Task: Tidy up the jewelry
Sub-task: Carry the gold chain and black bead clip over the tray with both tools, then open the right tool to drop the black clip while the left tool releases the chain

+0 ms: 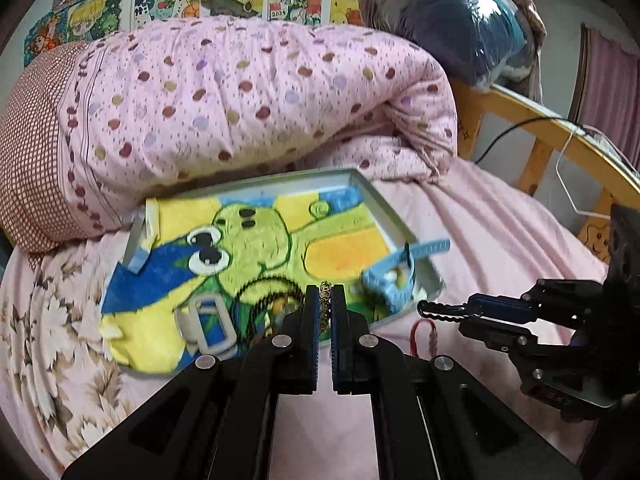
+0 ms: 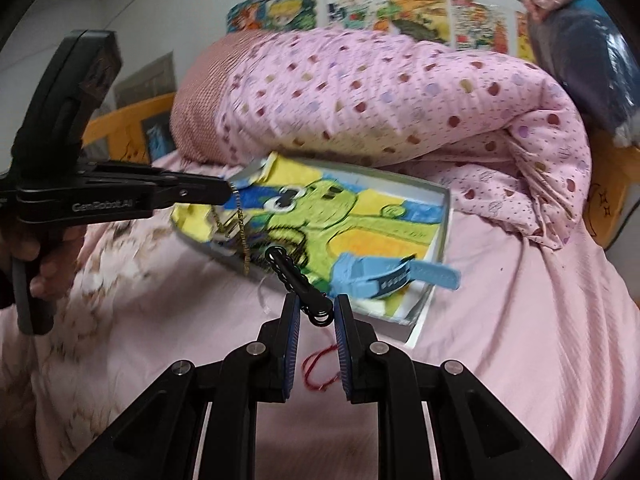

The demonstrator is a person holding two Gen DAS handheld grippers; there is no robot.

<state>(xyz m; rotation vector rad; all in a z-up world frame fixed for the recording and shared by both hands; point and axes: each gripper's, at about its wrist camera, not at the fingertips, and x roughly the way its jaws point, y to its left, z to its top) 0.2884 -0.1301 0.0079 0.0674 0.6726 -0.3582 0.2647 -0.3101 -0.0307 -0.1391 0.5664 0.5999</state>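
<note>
Left gripper [image 1: 326,292]: we see the jaws nearly together, pinching a thin gold link chain [image 2: 244,236]. In the right wrist view the chain hangs from the left tips over the near-left edge of the shallow white tray [image 1: 384,200]; its lower end hangs free, and we can't tell whether it touches the tray.

Right gripper [image 2: 318,314]: jaws narrow, clamped on a black chain-link bracelet [image 2: 298,280]. Most of the bracelet sticks out forward past the tips, up and to the left, over the tray's near edge. In the left wrist view the same bracelet projects from the right tips just off the tray's near-right corner.

Red cord bracelet [image 2: 318,364] lies on the pink bed sheet [image 2: 520,340], outside the tray, below and between the right fingers, near the tray's near edge.

The tray is lined with a yellow-green-blue cartoon frog towel [image 1: 248,248]. A light blue strap watch [image 2: 384,276] sits at the tray's near-right corner, with its strap end hanging over the right rim. A white rectangular buckle-like frame [image 1: 210,320] lies near the near-left edge; it is too blurred for us to identify.

A rolled pink polka-dot quilt [image 1: 240,92] lies against the tray's far edge. The tray sits tilted on the bed.
</note>
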